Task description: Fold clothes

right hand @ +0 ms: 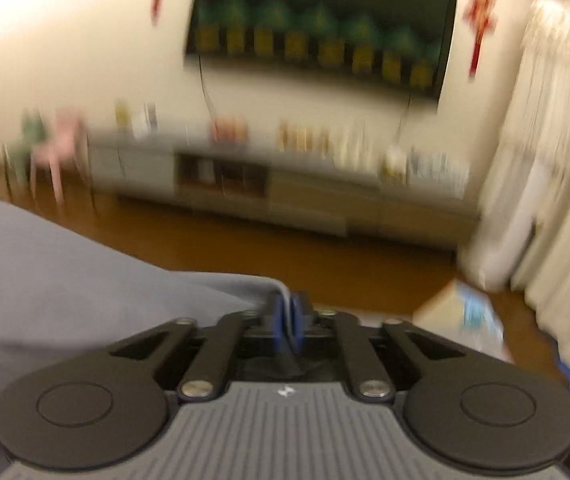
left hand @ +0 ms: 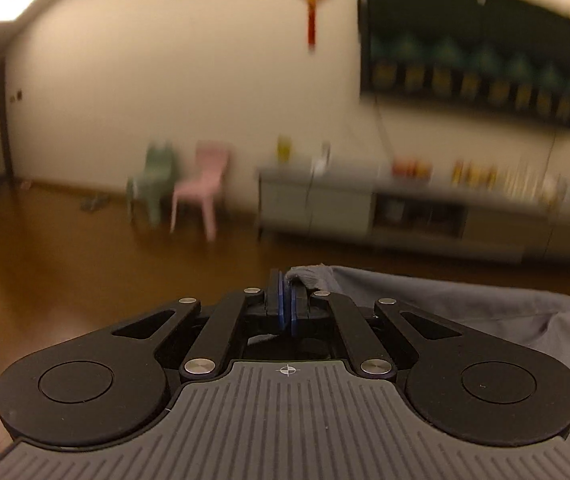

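Left tongs (left hand: 286, 300) pinched together on grey cloth (left hand: 465, 300), right tongs (right hand: 288, 316) seemingly likewise, both level

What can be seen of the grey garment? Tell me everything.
The grey garment is plain, soft-looking woven cloth, blue-grey, with no print showing. It is lifted off any surface and stretched between the two tools: the left tool pinches one bunched edge, the right tool another. The cloth sags in loose folds between them. Its type and full shape are out of view.
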The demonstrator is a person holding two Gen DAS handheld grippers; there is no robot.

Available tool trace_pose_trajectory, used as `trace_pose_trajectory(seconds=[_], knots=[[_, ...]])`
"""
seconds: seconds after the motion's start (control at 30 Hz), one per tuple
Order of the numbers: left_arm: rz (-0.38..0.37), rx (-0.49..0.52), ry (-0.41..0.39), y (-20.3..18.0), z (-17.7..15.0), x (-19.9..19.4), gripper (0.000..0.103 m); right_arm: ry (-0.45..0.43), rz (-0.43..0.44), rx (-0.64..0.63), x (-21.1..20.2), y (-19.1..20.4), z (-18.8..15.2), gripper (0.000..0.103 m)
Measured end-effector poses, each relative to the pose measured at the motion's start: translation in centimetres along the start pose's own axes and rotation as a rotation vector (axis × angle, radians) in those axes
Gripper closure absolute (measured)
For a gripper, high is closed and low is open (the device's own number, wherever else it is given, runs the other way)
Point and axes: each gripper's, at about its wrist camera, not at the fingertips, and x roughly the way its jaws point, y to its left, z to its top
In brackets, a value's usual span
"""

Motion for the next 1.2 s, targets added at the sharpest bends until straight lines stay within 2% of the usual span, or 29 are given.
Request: trace_pose_trajectory(seconds=[0.03, 0.07, 0.1, 0.13, 0.17, 0.2, 0.23, 0.3, 0.4, 0.5, 0.53, 0.57, 0.6, 0.7, 0.77, 0.8, 0.83, 0.9, 0.93, 1.0, 1.03, 1.07, 1.1, 1.13, 1.17, 1.2], knots=[[0.024, 0.021, 0.059, -0.6, -2.0, 1.8, 0.096, 0.05, -0.036, 0.022, 1.8, -0.2, -1.4, 0.084], [0.05, 0.04, 0.116, -1.1, -4.1, 3.4, 0.095, 0.073, -0.049, 0.06, 2.2, -1.1, -3.0, 0.084], [0.054, 0.055, 0.138, -1.3, -5.9, 3.8, 0.095, 0.078, -0.036, 0.105, 1.9, -2.0, -4.6, 0.077], [0.037, 0.072, 0.123, -1.2, -7.6, 3.1, 0.091, 0.08, -0.021, 0.153, 1.4, -3.3, -6.1, 0.06], [0.034, 0.082, 0.102, -1.1, -8.5, 2.2, 0.079, 0.081, -0.003, 0.204, 0.6, -4.8, -7.8, 0.053], [0.035, 0.092, 0.081, -1.0, -9.3, 1.3, 0.072, 0.087, -0.01, 0.251, -0.1, -6.3, -9.6, 0.046], [0.035, 0.102, 0.059, -0.9, -10.0, 0.4, 0.065, 0.098, -0.034, 0.295, -0.8, -7.8, -11.5, 0.046], [0.021, 0.092, 0.041, -0.6, -11.3, -1.5, 0.063, 0.12, -0.079, 0.387, -1.7, -10.6, -15.0, 0.045], [-0.07, 0.05, 0.064, -0.4, -11.9, -3.0, 0.059, 0.141, -0.114, 0.528, -0.6, -13.7, -18.2, 0.039], [-0.174, 0.052, 0.117, -1.9, -12.7, -4.1, 0.053, 0.122, -0.106, 0.609, 1.5, -14.9, -19.5, 0.037], [-0.196, 0.059, 0.137, -2.4, -13.2, -4.2, 0.051, 0.105, -0.095, 0.605, 1.9, -15.0, -19.4, 0.033], [-0.198, 0.069, 0.153, -2.9, -13.7, -3.8, 0.049, 0.088, -0.082, 0.589, 2.4, -14.8, -18.8, 0.029], [-0.189, 0.084, 0.177, -3.3, -14.1, -3.2, 0.049, 0.079, -0.081, 0.565, 3.1, -14.6, -18.3, 0.021], [-0.116, 0.106, 0.298, -3.8, -16.0, 0.1, 0.051, 0.102, -0.158, 0.492, 5.4, -15.1, -16.0, 0.019], [-0.057, 0.118, 0.362, -3.6, -16.7, 2.4, 0.059, 0.143, -0.149, 0.452, 7.5, -16.5, -14.7, 0.039], [-0.028, 0.124, 0.375, -3.4, -16.8, 3.4, 0.06, 0.165, -0.112, 0.434, 8.4, -16.8, -14.0, 0.08], [0.001, 0.128, 0.389, -3.2, -17.0, 4.2, 0.062, 0.183, -0.073, 0.415, 9.4, -16.9, -13.1, 0.101], [0.034, 0.124, 0.415, -2.3, -17.2, 5.5, 0.062, 0.16, -0.049, 0.353, 10.4, -16.4, -10.9, 0.103], [0.032, 0.113, 0.409, -1.8, -17.1, 5.9, 0.06, 0.132, -0.048, 0.322, 10.2, -16.0, -9.7, 0.103], [0.044, 0.107, 0.412, -1.1, -16.7, 6.5, 0.063, 0.062, -0.048, 0.264, 9.3, -15.3, -7.0, 0.103], [0.063, 0.11, 0.413, -0.9, -16.6, 6.6, 0.07, 0.025, -0.042, 0.277, 8.5, -15.4, -5.9, 0.103], [0.069, 0.113, 0.407, -0.6, -16.5, 6.8, 0.07, -0.014, -0.031, 0.321, 7.5, -15.9, -5.1, 0.101], [0.063, 0.106, 0.392, 0.0, -16.4, 7.0, 0.07, -0.042, -0.011, 0.378, 6.5, -16.5, -4.9, 0.09], [0.042, 0.091, 0.355, 0.5, -15.9, 6.4, 0.069, -0.062, 0.017, 0.446, 5.6, -17.2, -5.3, 0.062], [0.019, 0.075, 0.314, 1.1, -15.3, 5.6, 0.063, -0.057, 0.044, 0.482, 5.2, -17.6, -6.1, 0.042], [-0.004, 0.059, 0.274, 1.7, -14.8, 4.8, 0.059, -0.034, 0.07, 0.495, 5.0, -17.7, -7.1, 0.012]])
